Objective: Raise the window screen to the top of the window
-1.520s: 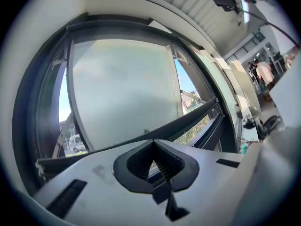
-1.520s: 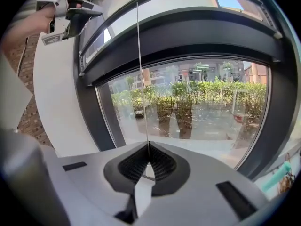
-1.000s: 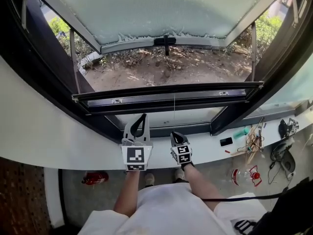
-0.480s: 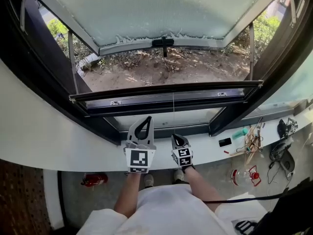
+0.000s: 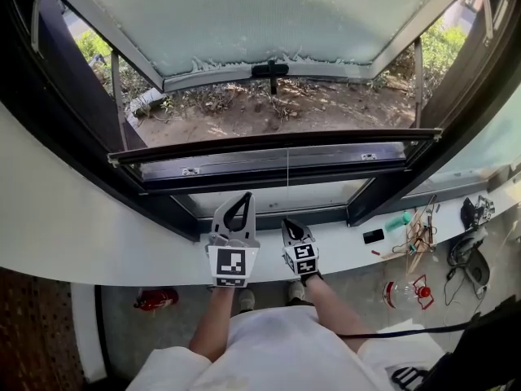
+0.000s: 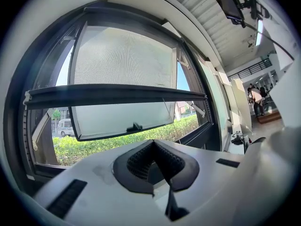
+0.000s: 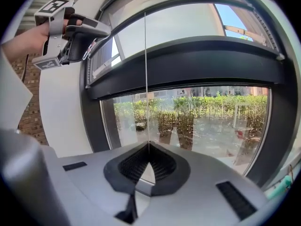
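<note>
- While the right gripper (image 7: 149, 145) tips slightly down toward the window, its jaws are closed on the thin cord (image 7: 146, 79); the cord runs straight up from their tips to the screen bar (image 7: 188, 65)
- left gripper (image 6: 153, 143) is level, its jaws pressed together with nothing between them; in the head view it sits just left of the right gripper, both over the white sill (image 5: 350, 255)
- the dark screen bar spans the frame from side to side; it seems to stand about halfway up the opening, well short of the top, though the wide lenses bend the frame too much to be sure
- beyond the bar a frosted pane (image 5: 244, 15) is swung outward; a black handle (image 5: 270, 69) sits on its lower edge
- outside lie bare ground (image 5: 269, 116) and a green hedge (image 6: 117, 145)
- small tools (image 5: 419, 235) lie on the sill at the right, well apart from both grippers
</note>
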A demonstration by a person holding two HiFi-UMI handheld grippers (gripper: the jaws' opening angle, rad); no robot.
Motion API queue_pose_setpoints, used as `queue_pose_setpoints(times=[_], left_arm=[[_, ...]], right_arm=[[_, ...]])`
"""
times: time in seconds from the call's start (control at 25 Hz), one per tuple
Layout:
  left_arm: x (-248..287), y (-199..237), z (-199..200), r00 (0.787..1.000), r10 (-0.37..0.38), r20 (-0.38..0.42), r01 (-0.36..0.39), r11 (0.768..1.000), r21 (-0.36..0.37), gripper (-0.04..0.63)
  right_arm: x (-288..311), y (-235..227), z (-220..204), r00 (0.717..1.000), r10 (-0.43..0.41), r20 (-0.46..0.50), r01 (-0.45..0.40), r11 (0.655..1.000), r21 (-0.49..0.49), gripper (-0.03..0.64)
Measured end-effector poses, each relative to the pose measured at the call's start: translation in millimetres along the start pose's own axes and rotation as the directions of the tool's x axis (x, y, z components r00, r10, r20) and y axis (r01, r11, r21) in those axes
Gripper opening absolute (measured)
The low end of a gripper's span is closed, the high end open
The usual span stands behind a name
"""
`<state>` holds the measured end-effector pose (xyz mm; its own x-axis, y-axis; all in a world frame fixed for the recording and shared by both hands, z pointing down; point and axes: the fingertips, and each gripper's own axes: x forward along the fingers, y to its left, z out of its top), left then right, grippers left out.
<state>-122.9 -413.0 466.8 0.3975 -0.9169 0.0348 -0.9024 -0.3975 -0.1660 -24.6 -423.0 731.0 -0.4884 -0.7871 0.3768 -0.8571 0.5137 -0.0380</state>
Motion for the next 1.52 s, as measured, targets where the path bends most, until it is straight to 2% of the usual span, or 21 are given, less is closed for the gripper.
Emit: queue_pose_setpoints(times=[0.36,0.96,1.24,1.4,1.52], left_arm=[[-0.3,1.0,3.4,1.0,-0.009,0.015,0.01,1.0,-0.009,0.002],[3.9,-8.2,3.3,0.999,-0.042,0.023,0.043,0.999,-0.023,0.002],[4.5,-15.6,6.6,0.997,-0.061,0.041,0.062,0.998,-0.028,0.002],[2.4,-18.0,12.6,0.996,-0.064,0.064,0.066,0.997,-0.042,0.002],[-0.2,-16.7,17.7,0.995,-0.062,0.073,0.065,0.997,-0.044,0.002]], right_arm=[[2.0,4.6,49.8,0.993,0.002,0.114,0.002,0.999,-0.032,0.002],[-12.8,-1.5,67.1,0.987,-0.009,0.163,0.013,1.0,-0.024,0.002],[-21.1,1.3,99.6,0.972,0.002,0.234,0.009,0.999,-0.044,0.002],[-26.5,1.3,116.9,0.963,0.015,0.269,-0.016,1.0,0.004,0.002],[-30.2,3.0,125.3,0.96,0.024,0.28,-0.025,1.0,0.0,0.002]])
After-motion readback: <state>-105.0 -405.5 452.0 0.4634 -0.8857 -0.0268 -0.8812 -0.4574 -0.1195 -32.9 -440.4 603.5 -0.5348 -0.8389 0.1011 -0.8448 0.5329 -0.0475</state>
